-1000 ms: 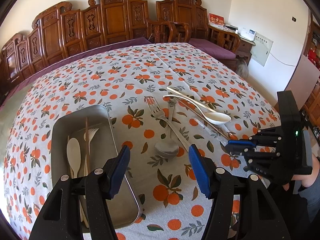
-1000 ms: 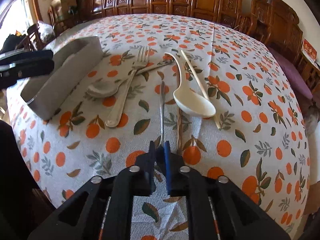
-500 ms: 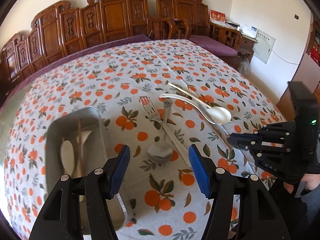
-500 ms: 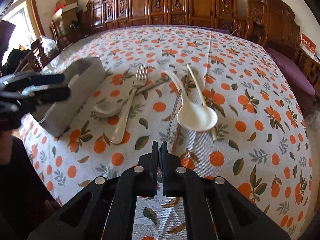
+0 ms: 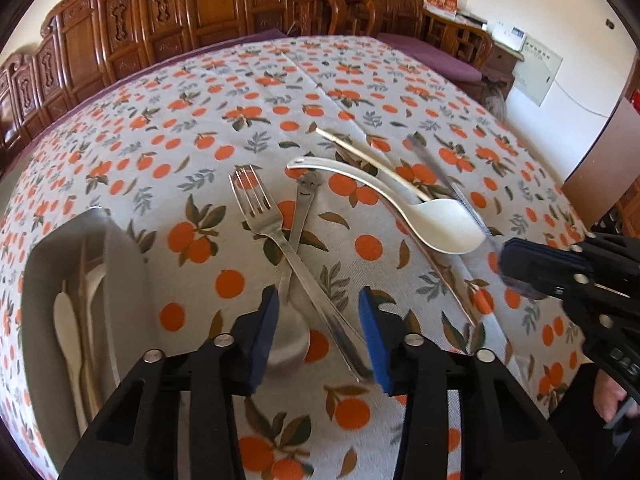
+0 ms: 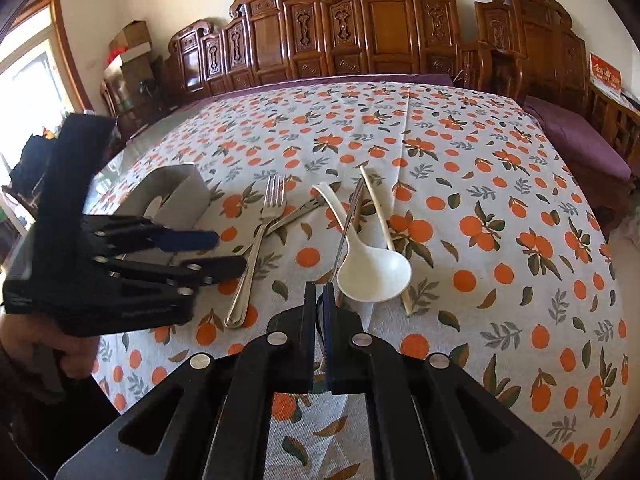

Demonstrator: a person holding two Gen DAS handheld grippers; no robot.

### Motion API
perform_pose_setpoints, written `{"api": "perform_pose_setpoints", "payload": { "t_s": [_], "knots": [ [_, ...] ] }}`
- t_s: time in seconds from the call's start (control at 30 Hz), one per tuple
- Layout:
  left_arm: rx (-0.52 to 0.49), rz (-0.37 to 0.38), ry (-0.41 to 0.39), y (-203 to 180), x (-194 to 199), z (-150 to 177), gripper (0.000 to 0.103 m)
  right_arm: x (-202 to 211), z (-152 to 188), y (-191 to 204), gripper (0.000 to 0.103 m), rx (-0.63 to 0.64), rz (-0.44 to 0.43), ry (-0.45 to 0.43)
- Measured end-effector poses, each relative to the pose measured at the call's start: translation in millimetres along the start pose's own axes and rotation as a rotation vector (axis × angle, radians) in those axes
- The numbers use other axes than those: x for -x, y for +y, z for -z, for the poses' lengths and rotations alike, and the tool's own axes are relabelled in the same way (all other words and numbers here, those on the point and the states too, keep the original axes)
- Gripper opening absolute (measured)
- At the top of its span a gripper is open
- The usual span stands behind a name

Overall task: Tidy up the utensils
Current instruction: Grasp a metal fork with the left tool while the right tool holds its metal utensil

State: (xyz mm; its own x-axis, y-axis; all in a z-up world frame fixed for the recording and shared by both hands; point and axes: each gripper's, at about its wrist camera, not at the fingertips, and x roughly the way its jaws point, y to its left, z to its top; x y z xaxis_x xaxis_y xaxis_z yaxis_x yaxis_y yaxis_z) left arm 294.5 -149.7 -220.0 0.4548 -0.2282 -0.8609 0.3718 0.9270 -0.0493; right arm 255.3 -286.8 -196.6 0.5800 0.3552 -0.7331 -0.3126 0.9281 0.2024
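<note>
Orange-print tablecloth [image 5: 248, 92]: right gripper [image 6: 318, 304] pinches metal chopstick [image 6: 349, 220] lifted toward tray [image 5: 36, 264]; left gripper [image 5: 318, 332] spread over fork [image 5: 280, 240], ready.

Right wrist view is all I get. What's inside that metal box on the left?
Observer: The left wrist view looks down into the tray. It holds a pale spoon and wooden chopsticks, lying lengthwise.
Operator: And the thin handle crossing the fork, is it plain?
Observer: No. It belongs to a metal spoon, and the handle's end bears a small smiley face near the fork tines.
</note>
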Motion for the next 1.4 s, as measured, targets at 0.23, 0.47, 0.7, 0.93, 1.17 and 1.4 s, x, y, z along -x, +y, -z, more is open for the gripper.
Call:
{"api": "perform_pose_setpoints", "payload": {
  "t_s": [0.23,0.47,0.7,0.93,1.17,1.4],
  "knots": [
    [0.005,-0.017,0.054,-2,-22,-7,0.024,1,-3,-1,0.004,-0.015,-0.016,-0.013],
    [0.027,-0.033,0.068,-2,-29,-13,0.024,1,-4,-1,0.005,-0.020,-0.024,-0.021],
    [0.050,-0.057,0.062,4,-26,-13,0.008,1,-4,3,0.005,-0.021,-0.028,-0.020],
    [0.048,-0.047,0.048,6,-10,-4,0.006,-1,-5,8,0.005,-0.015,-0.042,-0.021],
    [0.041,-0.035,0.009,4,14,-1,0.006,-2,-6,12,0.005,-0.006,-0.053,-0.019],
    [0.031,-0.038,-0.034,7,41,-1,0.006,-3,-7,22,0.004,0.017,-0.064,-0.019]
  ]
}}
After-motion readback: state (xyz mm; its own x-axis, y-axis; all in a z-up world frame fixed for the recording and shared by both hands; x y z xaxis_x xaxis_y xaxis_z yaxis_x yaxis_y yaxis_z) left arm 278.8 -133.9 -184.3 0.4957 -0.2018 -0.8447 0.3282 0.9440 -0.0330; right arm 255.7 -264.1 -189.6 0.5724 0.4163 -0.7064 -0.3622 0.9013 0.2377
